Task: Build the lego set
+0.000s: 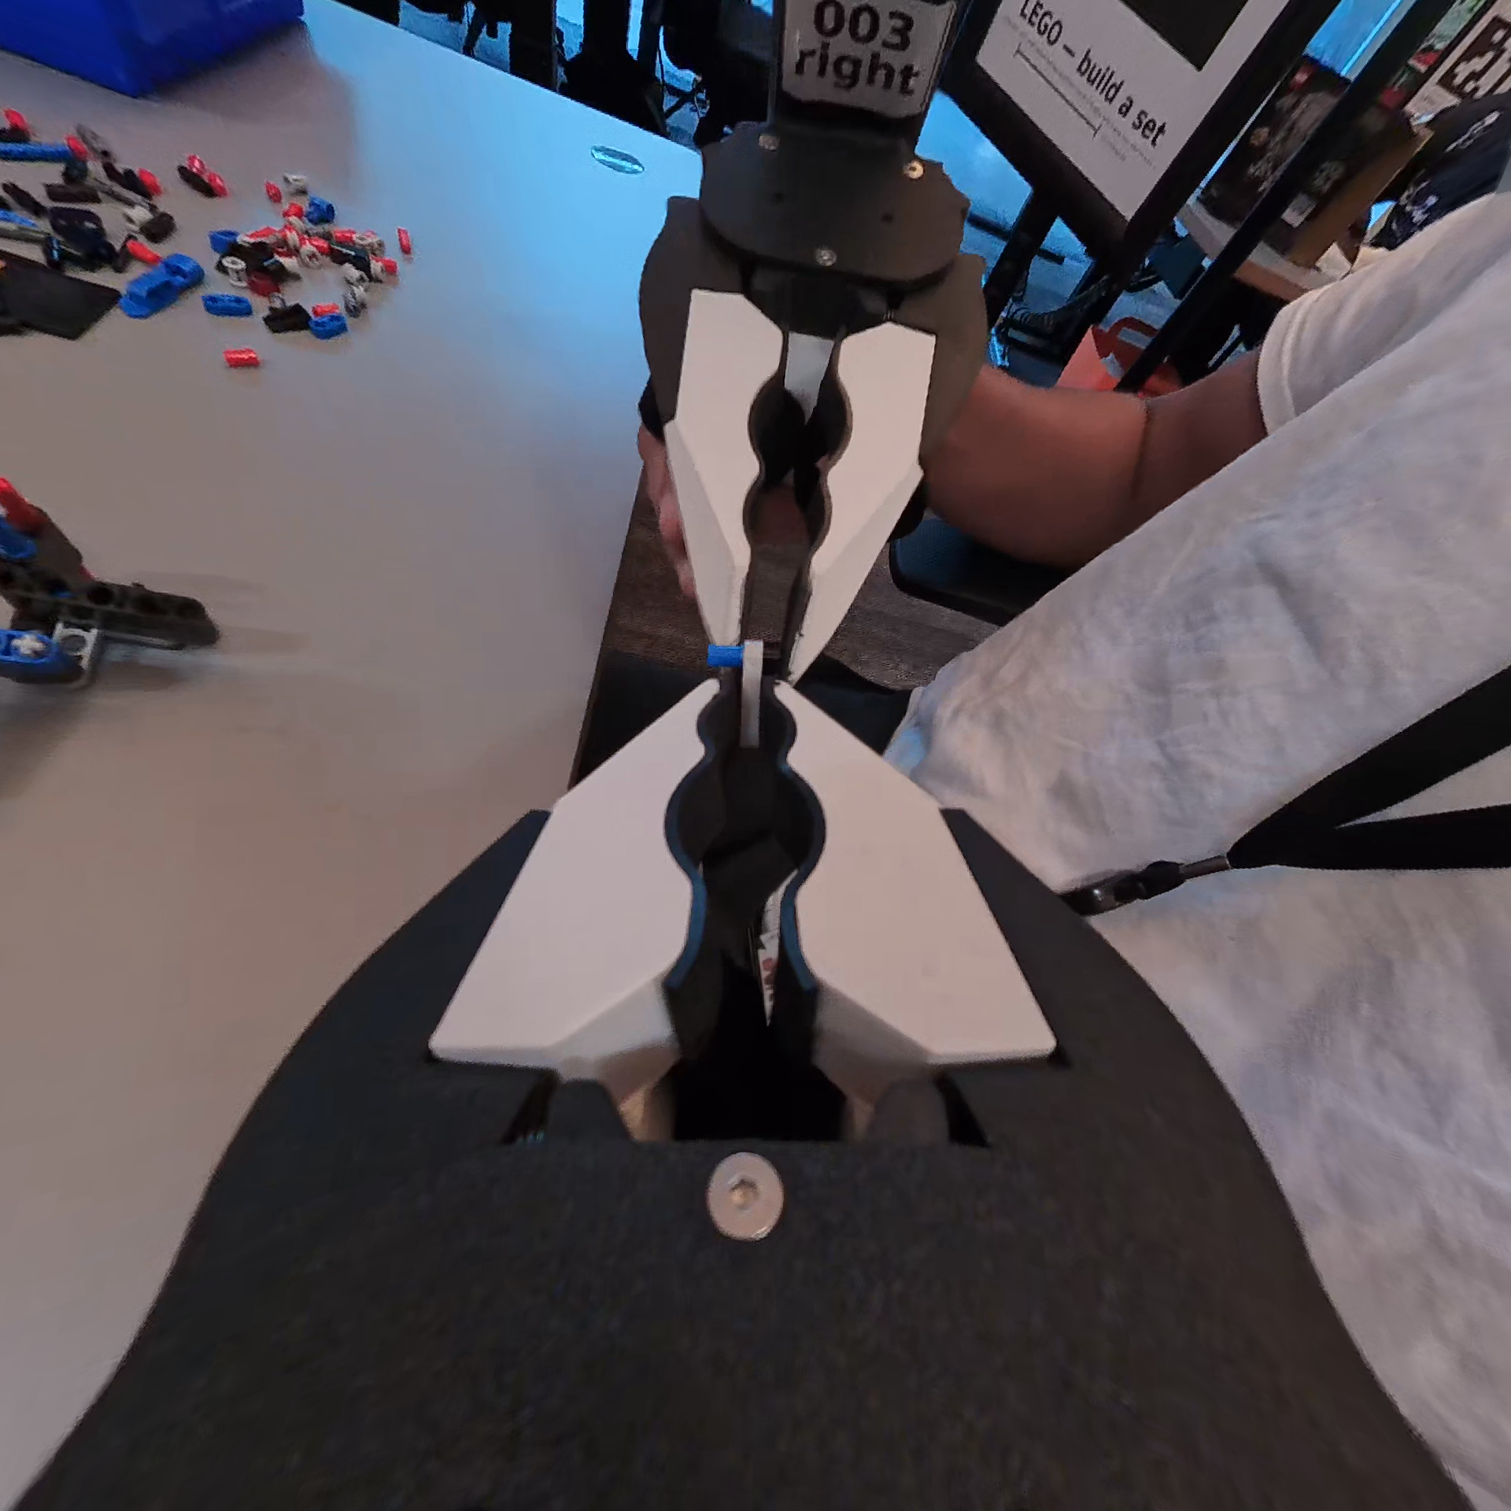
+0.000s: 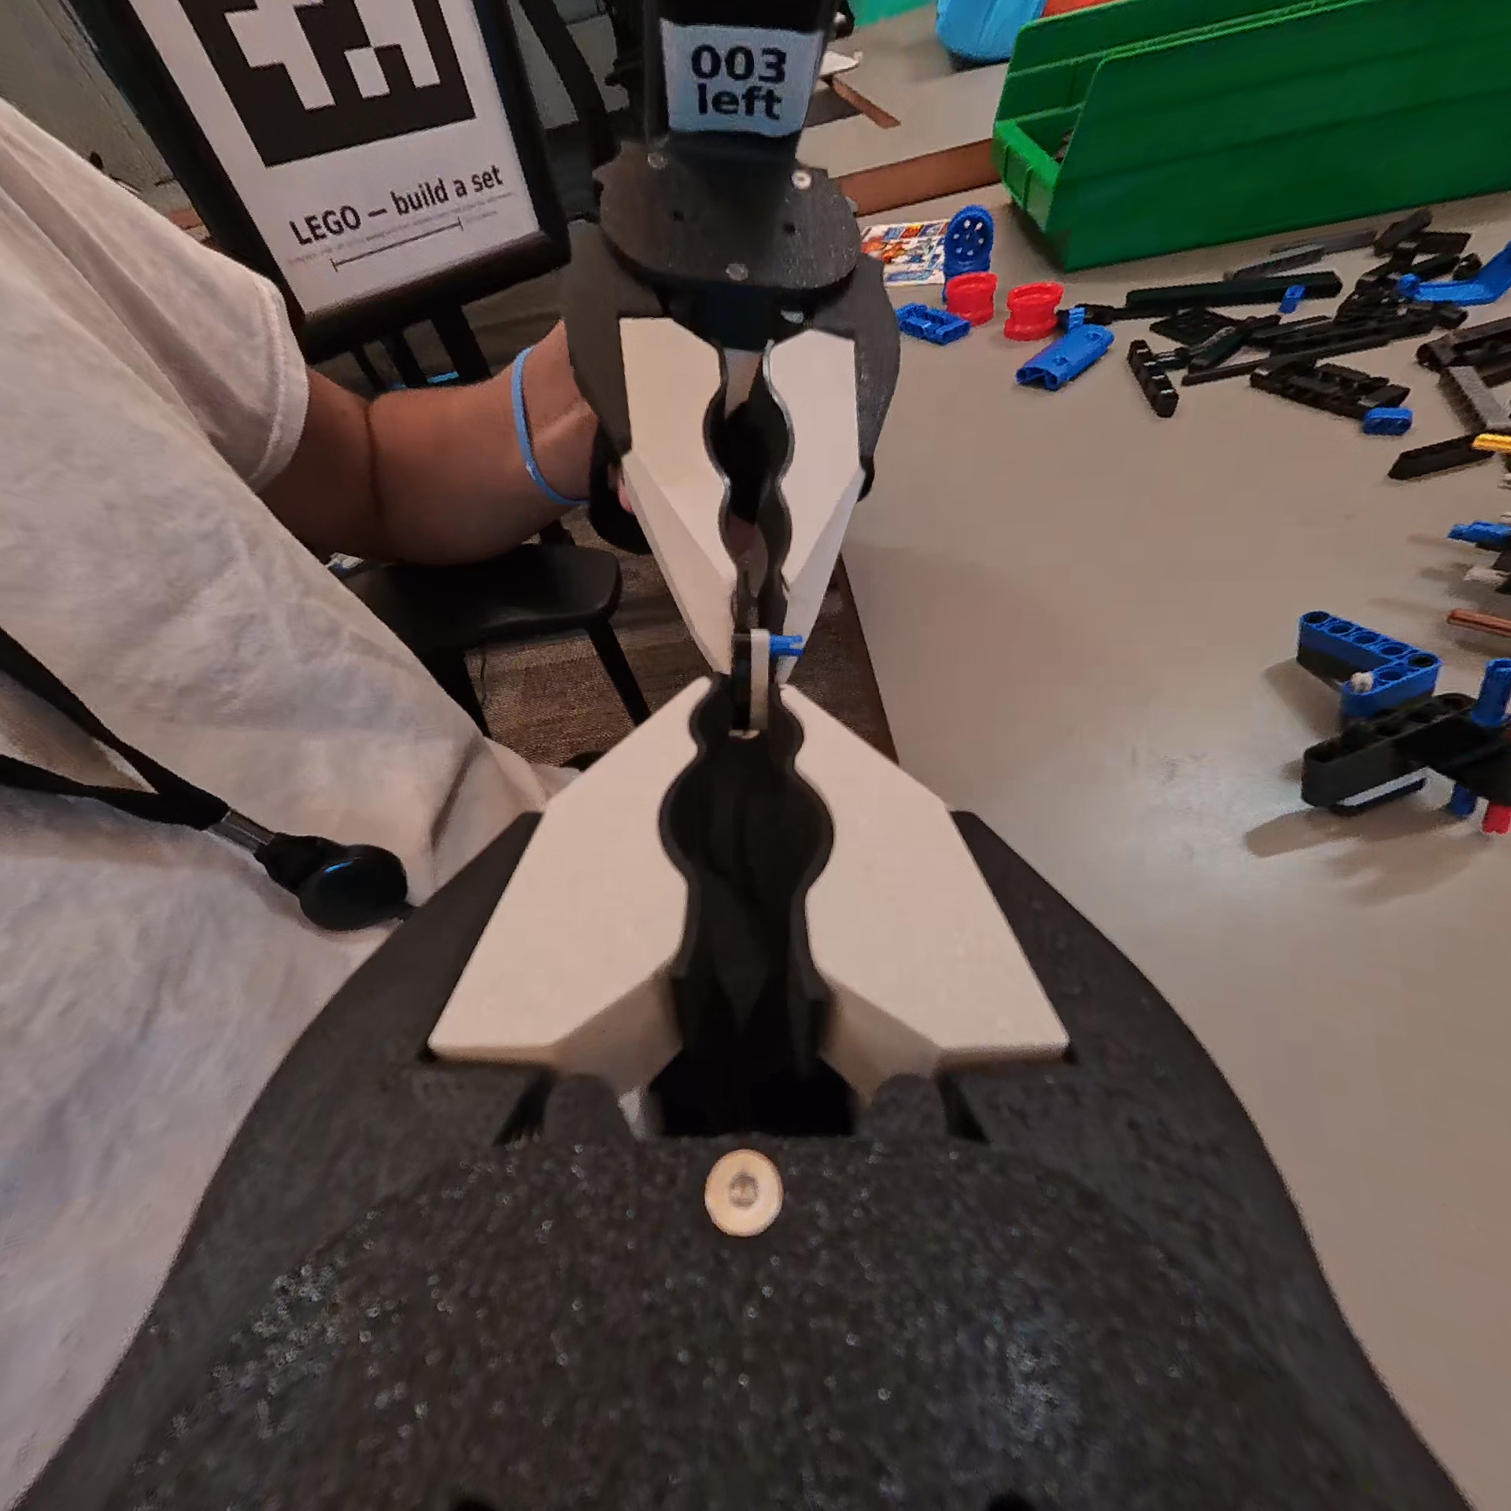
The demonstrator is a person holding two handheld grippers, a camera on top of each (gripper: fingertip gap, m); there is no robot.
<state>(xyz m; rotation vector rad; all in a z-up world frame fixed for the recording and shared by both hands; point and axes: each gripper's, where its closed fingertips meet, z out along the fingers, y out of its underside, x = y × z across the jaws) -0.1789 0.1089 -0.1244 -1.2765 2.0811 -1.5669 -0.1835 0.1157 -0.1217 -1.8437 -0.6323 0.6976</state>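
Note:
My two grippers meet tip to tip just off the table's near edge, in front of a person in a white shirt. In the left wrist view my left gripper [image 1: 748,699] is shut on a small light grey piece [image 1: 752,695] with a blue pin [image 1: 724,654] sticking out to the left. The right gripper [image 1: 764,646] comes from above, its tips closed at the piece's top end. In the right wrist view my right gripper [image 2: 748,695] is closed around the same grey piece [image 2: 759,679]. A black part lies against the piece and its blue pin [image 2: 785,643] points right. The left gripper [image 2: 760,629] faces it.
The grey table [image 1: 368,531] bears a scatter of red, blue and black pieces [image 1: 286,253] and a partly built black and blue assembly [image 1: 82,613], also in the right wrist view [image 2: 1406,736]. Green bins [image 2: 1226,123], black beams [image 2: 1308,343], red wheels [image 2: 1030,311] and a framed sign [image 2: 368,163] stand farther off. Only a small space, under 4 cm, lies between the two pairs of fingers.

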